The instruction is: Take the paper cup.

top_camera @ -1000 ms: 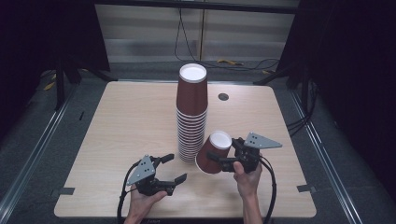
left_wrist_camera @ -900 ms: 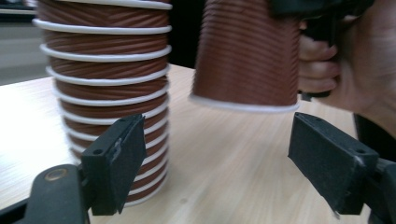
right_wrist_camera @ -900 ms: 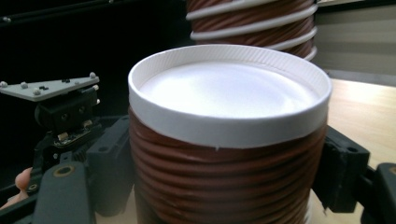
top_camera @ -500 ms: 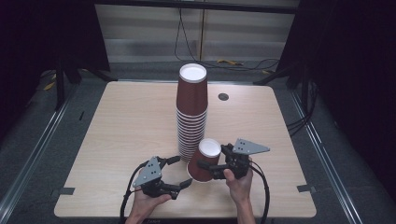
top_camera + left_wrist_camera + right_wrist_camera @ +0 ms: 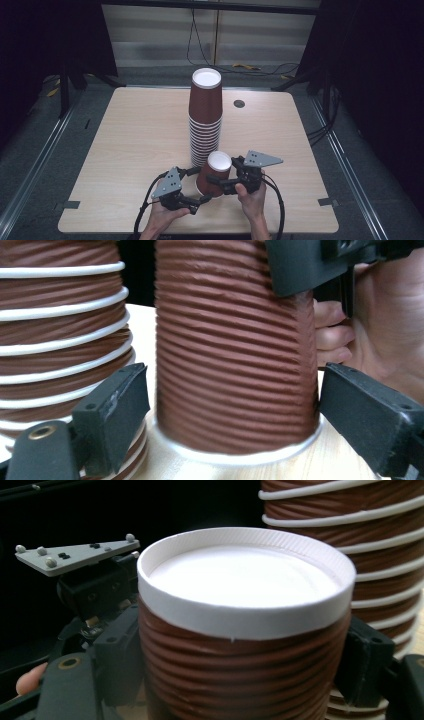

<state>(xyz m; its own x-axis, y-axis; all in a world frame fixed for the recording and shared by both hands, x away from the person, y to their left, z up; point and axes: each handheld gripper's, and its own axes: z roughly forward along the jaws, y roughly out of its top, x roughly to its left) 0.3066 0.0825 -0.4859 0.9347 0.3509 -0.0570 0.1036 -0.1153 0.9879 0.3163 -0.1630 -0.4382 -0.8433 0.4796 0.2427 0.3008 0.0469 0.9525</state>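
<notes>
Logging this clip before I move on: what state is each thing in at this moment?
Single brown ribbed paper cup: upside down on the table, white base up.
Tall stack of brown ribbed paper cups: upright, inverted, just behind the single cup.
Right tongs: clamped on the single cup's side.
Left tongs: jaws have just been opening, cup between them, pads clear.
Light wooden table: level.

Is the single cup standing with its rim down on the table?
Yes, the single cup stands upside down, its white rim resting on the table.
</notes>
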